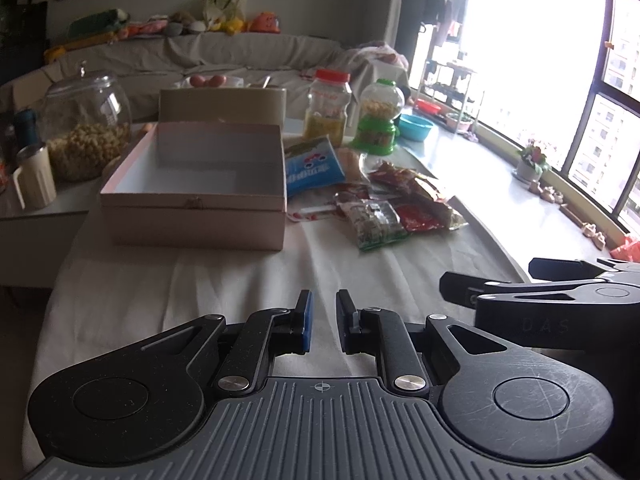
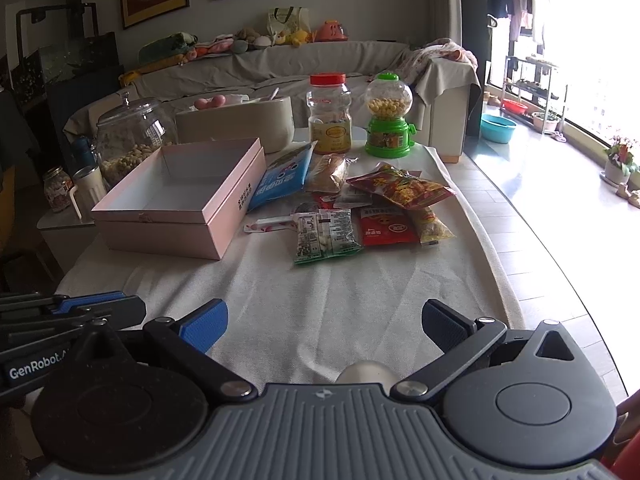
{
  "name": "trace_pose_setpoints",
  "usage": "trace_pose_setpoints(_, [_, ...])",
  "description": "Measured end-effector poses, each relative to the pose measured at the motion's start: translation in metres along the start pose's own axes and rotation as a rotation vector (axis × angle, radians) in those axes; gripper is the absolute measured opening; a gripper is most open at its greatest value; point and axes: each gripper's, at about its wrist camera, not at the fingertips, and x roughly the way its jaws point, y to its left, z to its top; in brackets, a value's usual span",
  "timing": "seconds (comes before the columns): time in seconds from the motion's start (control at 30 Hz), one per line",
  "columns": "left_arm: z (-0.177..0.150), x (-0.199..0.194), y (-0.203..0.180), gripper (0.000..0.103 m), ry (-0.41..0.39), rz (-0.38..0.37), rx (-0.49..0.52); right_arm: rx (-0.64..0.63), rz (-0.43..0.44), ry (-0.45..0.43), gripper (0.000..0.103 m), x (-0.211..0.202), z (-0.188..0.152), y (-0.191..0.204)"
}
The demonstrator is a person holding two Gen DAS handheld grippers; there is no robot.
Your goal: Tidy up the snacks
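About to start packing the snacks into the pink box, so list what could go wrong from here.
1. The snack packets overlap in a loose pile; gripping one may drag its neighbours along.
2. The blue packet leans against the pink box wall, so pulling it might nudge the box.
3. The red-lidded jar and green candy dispenser stand just behind the pile; a far reach could tip them.

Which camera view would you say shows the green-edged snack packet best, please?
The right wrist view: the green-edged snack packet lies flat, its printed face fully visible. The left wrist view shows it smaller, foreshortened and partly glared.
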Motion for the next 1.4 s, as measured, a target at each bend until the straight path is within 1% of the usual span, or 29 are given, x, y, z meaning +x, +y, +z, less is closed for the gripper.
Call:
trace_pose_setpoints(0.07, [0.003,0.009,0.005,0.017,0.0,-0.002,-0.019,-0.016,0.015,-0.02,0.103,0.004,0.002,-0.005])
trace_pose_setpoints(0.1, [0.005,0.015,0.008,0.017,-0.007,-0.014,-0.032,-0.034,0.031,-0.05,0.103,0.007,0.003,-0.007])
trace_pose_setpoints(0.13, [0.008,0.021,0.011,0.018,-0.015,-0.036,-0.046,-0.055,0.053,-0.09,0.103,0.011,0.004,-0.011])
trace_pose_setpoints(0.17, [0.011,0.028,0.014,0.018,-0.021,-0.064,-0.057,-0.072,0.066,-0.107,0.103,0.018,0.005,-0.015])
trace_pose_setpoints(0.2, [0.015,0.036,0.018,0.018,-0.024,-0.091,-0.066,-0.09,0.056,-0.083,0.103,0.029,0.008,-0.019])
trace_pose_setpoints(0.23, [0.018,0.044,0.021,0.018,-0.022,-0.104,-0.073,-0.106,0.037,-0.028,0.103,0.043,0.012,-0.024])
trace_pose_setpoints(0.27, [0.021,0.051,0.023,0.018,-0.019,-0.104,-0.076,-0.105,0.041,0.009,0.103,0.055,0.015,-0.03])
trace_pose_setpoints(0.33, [0.025,0.062,0.027,0.018,-0.019,-0.09,-0.071,-0.046,0.045,0.002,0.103,0.071,0.021,-0.044])
trace_pose_setpoints(0.43, [0.03,0.079,0.034,0.018,-0.006,-0.085,-0.062,-0.06,0.038,-0.02,0.103,0.098,0.042,-0.048])
trace_pose_setpoints(0.47, [0.032,0.084,0.038,0.018,0.002,-0.092,-0.069,-0.051,0.055,-0.026,0.103,0.107,0.052,-0.048])
trace_pose_setpoints(0.53, [0.034,0.091,0.047,0.018,0.006,-0.111,-0.095,-0.004,0.141,-0.024,0.103,0.128,0.074,-0.049])
trace_pose_setpoints(0.57, [0.035,0.093,0.052,0.018,0.002,-0.109,-0.111,0.021,0.189,-0.021,0.101,0.14,0.085,-0.049])
trace_pose_setpoints(0.6, [0.035,0.095,0.056,0.018,-0.003,-0.098,-0.126,0.034,0.219,-0.016,0.089,0.152,0.096,-0.046])
trace_pose_setpoints(0.63, [0.036,0.097,0.061,0.018,-0.005,-0.087,-0.137,0.029,0.241,-0.011,0.08,0.163,0.106,-0.041])
trace_pose_setpoints(0.67, [0.037,0.1,0.066,0.018,-0.005,-0.08,-0.145,0.012,0.255,-0.003,0.065,0.174,0.115,-0.034])
trace_pose_setpoints(0.7, [0.038,0.103,0.07,0.018,-0.002,-0.076,-0.153,0.002,0.257,0.001,0.055,0.185,0.124,-0.028])
trace_pose_setpoints(0.83, [0.038,0.112,0.085,0.018,0.01,-0.054,-0.186,-0.011,0.238,0.028,0.045,0.223,0.141,-0.009])
trace_pose_setpoints(0.93, [0.039,0.117,0.094,0.018,0.011,-0.045,-0.21,0.02,0.252,0.082,0.037,0.24,0.139,-0.005])
trace_pose_setpoints(0.97, [0.04,0.119,0.097,0.017,0.01,-0.042,-0.217,0.027,0.261,0.1,0.028,0.244,0.137,-0.005])
trace_pose_setpoints(1.0, [0.041,0.121,0.099,0.018,0.017,-0.051,-0.227,0.028,0.271,0.112,0.022,0.243,0.133,-0.004])
trace_pose_setpoints(1.1, [0.043,0.124,0.101,0.018,0.014,-0.064,-0.235,0.01,0.272,0.128,0.02,0.236,0.123,-0.004])
trace_pose_setpoints(1.23, [0.04,0.122,0.098,0.018,0.009,-0.069,-0.237,0.05,0.326,0.166,0.015,0.215,0.11,-0.019])
trace_pose_setpoints(1.4, [0.037,0.116,0.094,0.018,0.014,-0.131,-0.239,0.06,0.377,0.203,0.014,0.172,0.085,-0.042])
